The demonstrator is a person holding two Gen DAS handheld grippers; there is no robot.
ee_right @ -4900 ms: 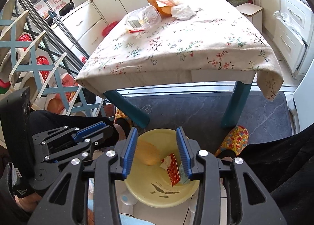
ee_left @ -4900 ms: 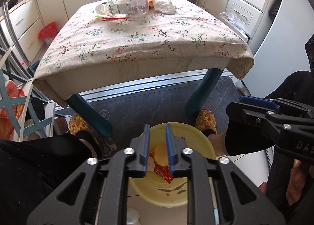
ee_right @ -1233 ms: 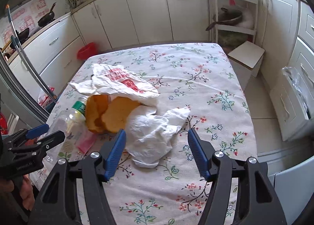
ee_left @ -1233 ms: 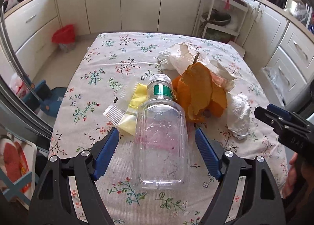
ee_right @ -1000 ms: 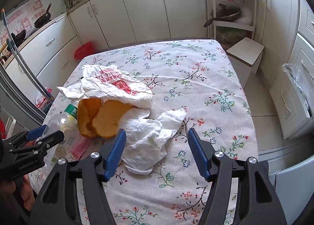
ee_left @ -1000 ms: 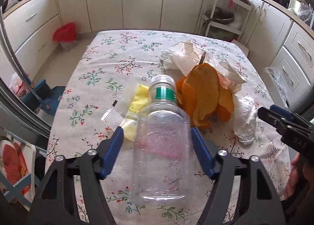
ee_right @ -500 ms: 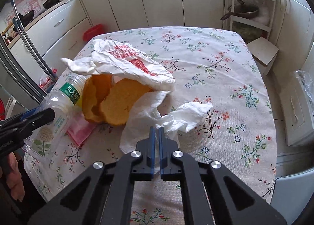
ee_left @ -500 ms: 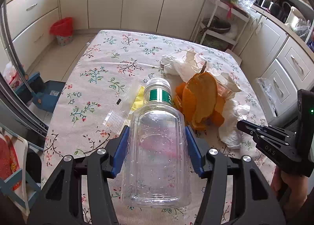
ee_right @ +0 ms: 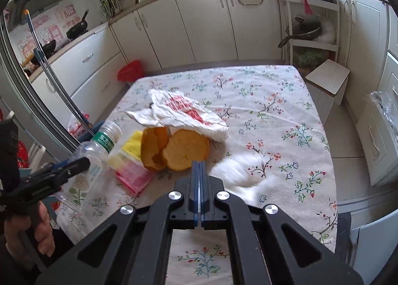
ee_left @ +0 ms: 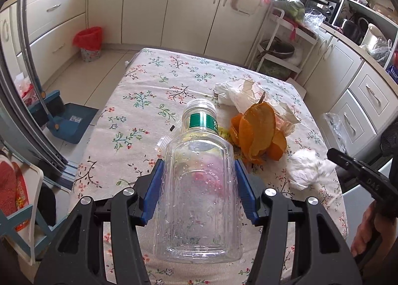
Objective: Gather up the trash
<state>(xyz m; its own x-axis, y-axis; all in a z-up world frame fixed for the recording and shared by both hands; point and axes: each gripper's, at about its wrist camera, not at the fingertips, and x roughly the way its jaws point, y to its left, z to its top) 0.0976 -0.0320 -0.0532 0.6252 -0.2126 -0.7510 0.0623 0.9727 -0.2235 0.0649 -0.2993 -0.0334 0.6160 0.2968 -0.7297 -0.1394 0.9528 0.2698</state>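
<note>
Your left gripper [ee_left: 198, 193] clamps the clear bottle [ee_left: 199, 185], which lies lengthwise between its pads at the table's [ee_left: 139, 100] near left. Your right gripper [ee_right: 199, 168] is pinched shut on a white tissue [ee_right: 238, 173], blurred, just right of the peel [ee_right: 174, 148]. Those two look in hand; peel, bag [ee_right: 184, 110] and yellow and pink wrappers [ee_right: 131, 163] remain on the cloth. Only the right view shows the bag's red print and the pink wrapper plainly.
</note>
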